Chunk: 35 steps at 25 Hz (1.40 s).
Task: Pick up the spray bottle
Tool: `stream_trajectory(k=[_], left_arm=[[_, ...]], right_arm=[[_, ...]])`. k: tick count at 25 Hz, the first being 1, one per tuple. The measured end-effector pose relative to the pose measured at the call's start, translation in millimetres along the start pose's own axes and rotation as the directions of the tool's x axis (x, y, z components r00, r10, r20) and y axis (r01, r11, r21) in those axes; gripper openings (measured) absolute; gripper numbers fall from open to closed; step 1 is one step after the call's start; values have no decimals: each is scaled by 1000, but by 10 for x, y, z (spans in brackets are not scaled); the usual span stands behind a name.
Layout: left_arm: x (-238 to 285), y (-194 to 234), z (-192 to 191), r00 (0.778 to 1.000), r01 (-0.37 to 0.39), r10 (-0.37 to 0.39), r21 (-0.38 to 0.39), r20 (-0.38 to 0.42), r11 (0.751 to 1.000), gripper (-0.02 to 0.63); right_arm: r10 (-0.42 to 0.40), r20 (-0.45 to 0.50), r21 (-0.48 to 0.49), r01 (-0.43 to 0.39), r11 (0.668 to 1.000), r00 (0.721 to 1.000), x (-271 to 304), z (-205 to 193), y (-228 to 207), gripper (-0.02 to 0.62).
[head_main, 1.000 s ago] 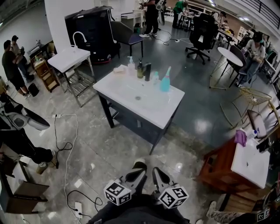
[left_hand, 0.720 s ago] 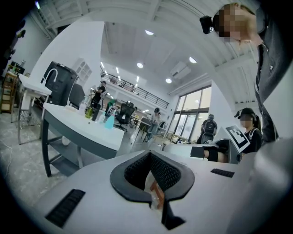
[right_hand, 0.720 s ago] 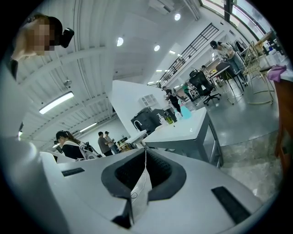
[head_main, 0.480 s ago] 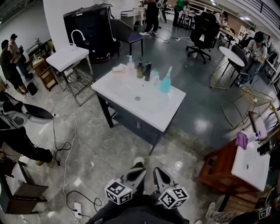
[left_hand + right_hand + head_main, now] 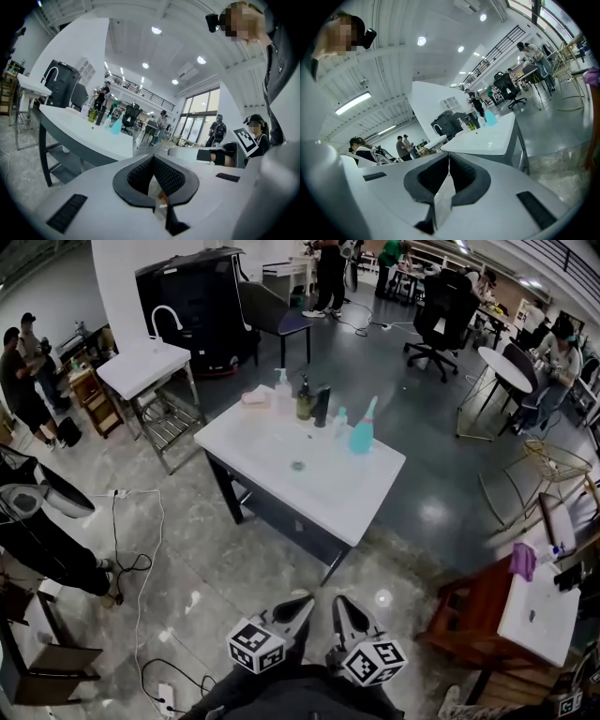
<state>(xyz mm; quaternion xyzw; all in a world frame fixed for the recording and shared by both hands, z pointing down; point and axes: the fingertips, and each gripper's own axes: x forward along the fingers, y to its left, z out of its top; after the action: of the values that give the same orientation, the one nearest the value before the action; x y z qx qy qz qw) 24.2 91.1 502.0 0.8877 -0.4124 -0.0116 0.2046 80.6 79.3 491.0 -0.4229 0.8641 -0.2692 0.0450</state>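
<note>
The spray bottle (image 5: 362,430) is set near the tabletop's (image 5: 281,465) far edge, well apart from the left gripper (image 5: 300,604) and right gripper (image 5: 340,606), both with fingers (image 5: 140,172) pressed together, empty. One pair should be spread before the bottle's body is reached.

The spray bottle (image 5: 362,434) is turquoise, the sink top (image 5: 281,474) white on a dark grey frame (image 5: 281,514), the small bottle (image 5: 304,407) olive green, the floor (image 5: 216,568) glossy marbled grey, the cloth (image 5: 522,561) purple, and the cubes on the left gripper (image 5: 306,600) and right gripper (image 5: 339,602) carry black-and-white square markers.
</note>
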Motion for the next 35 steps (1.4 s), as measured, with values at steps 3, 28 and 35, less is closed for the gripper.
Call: stream_trajectory(k=[3,28,35], left_arm=[[192,154,160,1000,16,-16,3,5,1000,6],[1538,1271,1003,993,119,-119,-21,-10,993,6],[1736,1526,1145,989,145,-145,-9,-14,989,6]], right_arm=[[1,8,-22,-1,1000,1000,224,172,-71,12],[-65,40,-39,67,997,997,1687,1149,-844,12],[-81,47,-11,82,997,996,2019,1199,-969,12]])
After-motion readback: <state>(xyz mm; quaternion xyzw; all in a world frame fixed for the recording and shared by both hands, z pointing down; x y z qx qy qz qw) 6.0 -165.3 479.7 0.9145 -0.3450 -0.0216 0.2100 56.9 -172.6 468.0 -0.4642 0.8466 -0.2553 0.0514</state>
